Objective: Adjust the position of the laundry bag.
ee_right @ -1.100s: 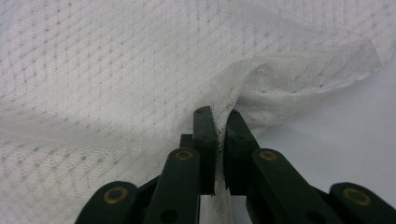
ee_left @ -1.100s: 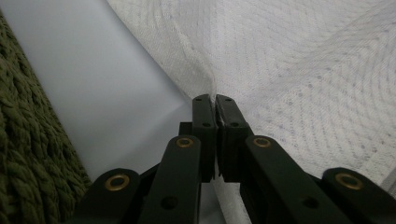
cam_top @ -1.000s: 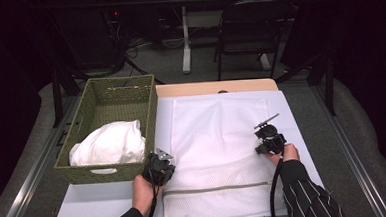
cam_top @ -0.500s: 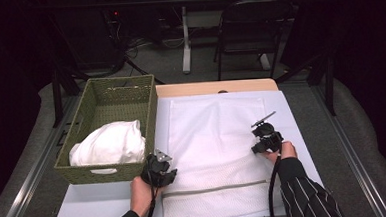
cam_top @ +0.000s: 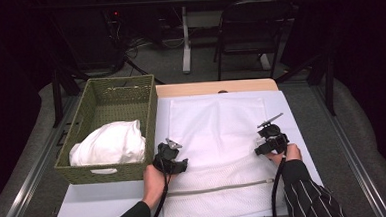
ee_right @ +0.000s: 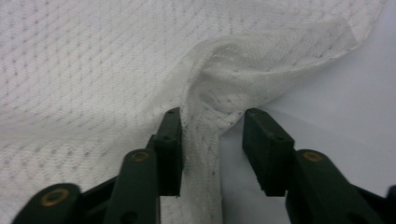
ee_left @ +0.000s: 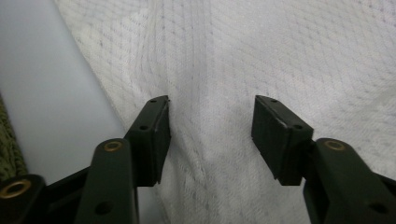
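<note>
Both grippers, left gripper (ee_left: 210, 135) and right gripper (ee_right: 212, 149), are standing with jaws apart, a white mesh laundry bag (cam_top: 222, 137) bunching between each pair.

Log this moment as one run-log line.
left gripper: open, astride mesh bag left edge | right gripper: open around raised fold at right edge | basket: holds white cloth

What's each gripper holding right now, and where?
Nothing clamped. Left gripper is open over the mesh bag near its left edge; right gripper is open around a raised fold at its right edge.
</note>
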Demonstrator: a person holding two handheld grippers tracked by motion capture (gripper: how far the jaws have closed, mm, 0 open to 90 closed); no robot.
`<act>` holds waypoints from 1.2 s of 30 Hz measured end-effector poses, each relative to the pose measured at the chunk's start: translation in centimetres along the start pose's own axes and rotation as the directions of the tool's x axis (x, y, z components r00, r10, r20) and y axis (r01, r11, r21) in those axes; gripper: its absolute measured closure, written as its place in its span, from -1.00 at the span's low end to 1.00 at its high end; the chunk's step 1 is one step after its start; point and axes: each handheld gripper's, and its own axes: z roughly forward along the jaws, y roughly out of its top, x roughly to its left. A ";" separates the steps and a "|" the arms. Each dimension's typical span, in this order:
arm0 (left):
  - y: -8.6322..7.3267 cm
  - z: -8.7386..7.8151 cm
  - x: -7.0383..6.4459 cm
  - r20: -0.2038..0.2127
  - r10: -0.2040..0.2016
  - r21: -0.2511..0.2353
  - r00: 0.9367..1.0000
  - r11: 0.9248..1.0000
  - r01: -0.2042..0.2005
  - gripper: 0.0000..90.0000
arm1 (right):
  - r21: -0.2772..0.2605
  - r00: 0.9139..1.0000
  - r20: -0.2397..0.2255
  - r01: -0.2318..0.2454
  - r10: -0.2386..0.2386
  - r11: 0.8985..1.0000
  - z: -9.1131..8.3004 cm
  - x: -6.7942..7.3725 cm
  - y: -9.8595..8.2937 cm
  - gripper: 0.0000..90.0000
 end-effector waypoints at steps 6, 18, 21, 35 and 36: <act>-0.2 -0.1 -0.5 -0.008 0.037 -0.019 0.999 0.999 -0.037 0.75 | -0.005 1.000 -0.025 0.000 0.000 1.000 0.0 0.3 -0.1 0.72; -0.2 -0.2 0.0 -0.090 0.006 -0.024 0.996 1.000 -0.009 1.00 | -0.015 0.999 -0.025 0.036 -0.037 0.999 0.1 0.8 0.4 0.84; -0.4 -0.3 0.4 -0.098 -0.022 -0.026 0.995 0.999 0.019 1.00 | -0.019 0.998 -0.023 0.051 -0.051 0.999 0.2 1.1 0.6 0.84; -0.6 0.3 0.5 -0.153 -0.073 -0.079 0.985 0.995 0.062 0.99 | -0.033 0.998 -0.011 0.068 -0.069 0.997 0.6 1.3 1.7 0.87; -0.6 0.3 0.4 -0.160 -0.077 -0.083 0.984 0.994 0.065 0.99 | -0.037 0.998 -0.012 0.064 -0.064 0.997 0.7 1.3 1.8 0.87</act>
